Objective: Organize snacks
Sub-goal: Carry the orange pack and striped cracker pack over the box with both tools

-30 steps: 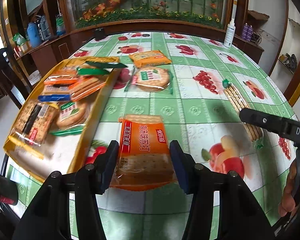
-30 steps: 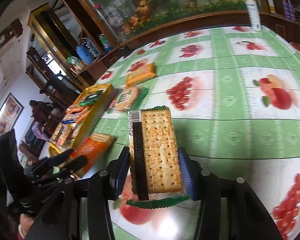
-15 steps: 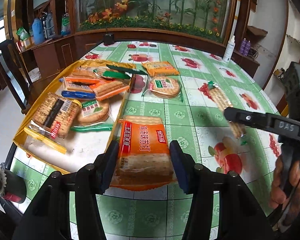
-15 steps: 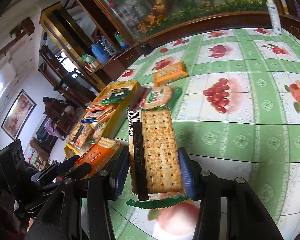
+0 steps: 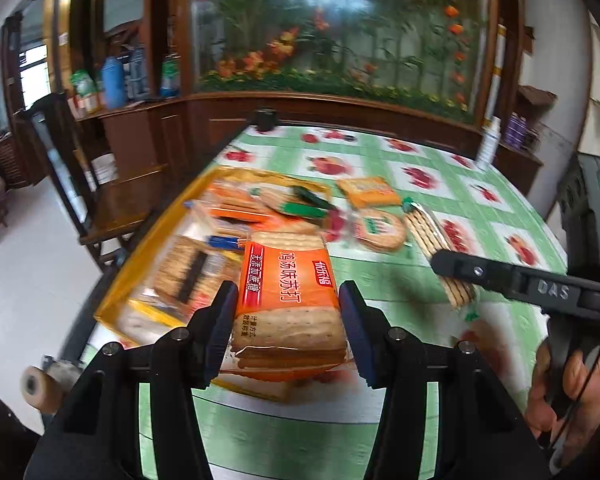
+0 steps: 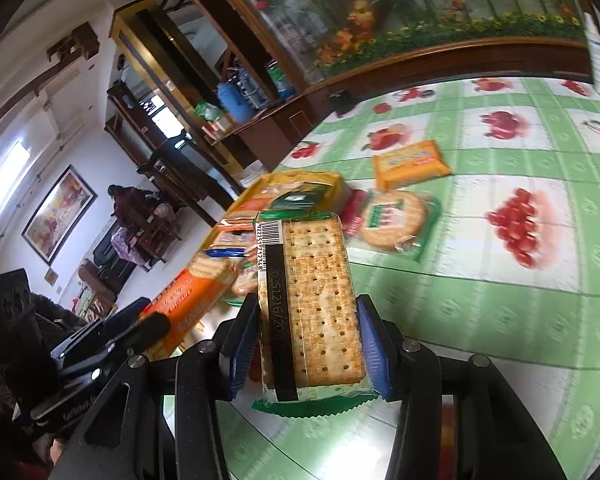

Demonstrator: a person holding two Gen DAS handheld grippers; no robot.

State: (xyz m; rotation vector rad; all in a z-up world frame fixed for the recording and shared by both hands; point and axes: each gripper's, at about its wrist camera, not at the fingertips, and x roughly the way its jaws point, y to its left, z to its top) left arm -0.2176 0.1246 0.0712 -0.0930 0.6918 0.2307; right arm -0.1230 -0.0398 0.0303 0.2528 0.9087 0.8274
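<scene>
My left gripper is shut on an orange cracker packet and holds it above the near end of the yellow tray, which holds several snack packets. My right gripper is shut on a clear green-edged cracker packet, held above the table to the right of the tray. The right gripper also shows at the right of the left wrist view; the left gripper with its orange packet shows at lower left of the right wrist view.
On the fruit-print tablecloth lie a round cracker packet and an orange packet beside the tray. A wooden cabinet with a flower display runs along the far edge. A white bottle stands far right.
Both grippers have lifted and swung left toward the tray with their packets. The left gripper's orange packet now hangs over the tray's near end.
</scene>
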